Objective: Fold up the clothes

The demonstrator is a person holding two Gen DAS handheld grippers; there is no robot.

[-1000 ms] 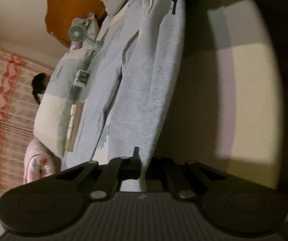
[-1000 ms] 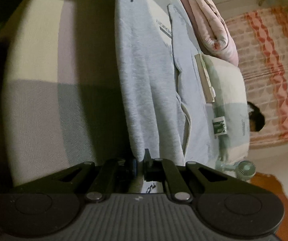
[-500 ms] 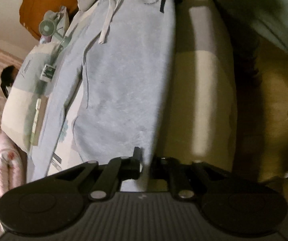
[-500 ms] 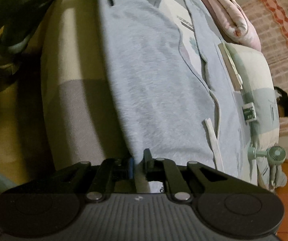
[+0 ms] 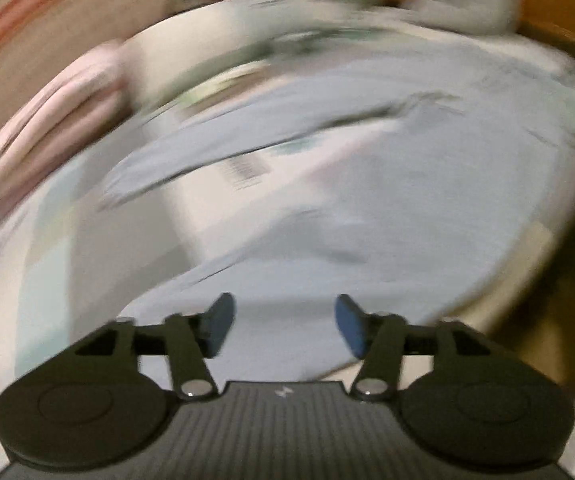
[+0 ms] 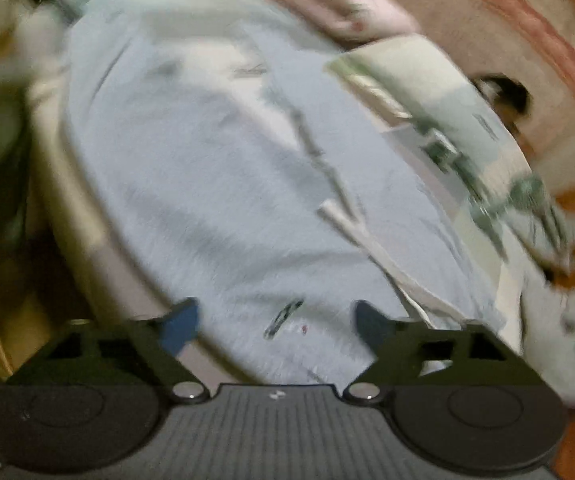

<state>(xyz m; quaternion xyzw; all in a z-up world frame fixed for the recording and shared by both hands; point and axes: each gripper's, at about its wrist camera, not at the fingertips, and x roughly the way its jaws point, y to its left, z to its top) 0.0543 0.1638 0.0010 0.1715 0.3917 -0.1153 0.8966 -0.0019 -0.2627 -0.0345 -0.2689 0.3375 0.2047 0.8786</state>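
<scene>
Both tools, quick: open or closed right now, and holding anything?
Left tool: open, holding nothing; the grey sweatpants lie ahead of it.
Right tool: open, holding nothing, over the same sweatpants.

The garment (image 6: 215, 184) is pale grey-blue, with a white drawstring (image 6: 371, 240) and a small dark mark near its edge. The bed cover (image 5: 47, 248) has blocks of cream, mint and pale lilac. The blanket (image 5: 59, 120) is pink. The wall (image 6: 527, 12) is beige with red-orange stripes. The gripper pads (image 5: 217, 328) are blue, on black arms.
</scene>
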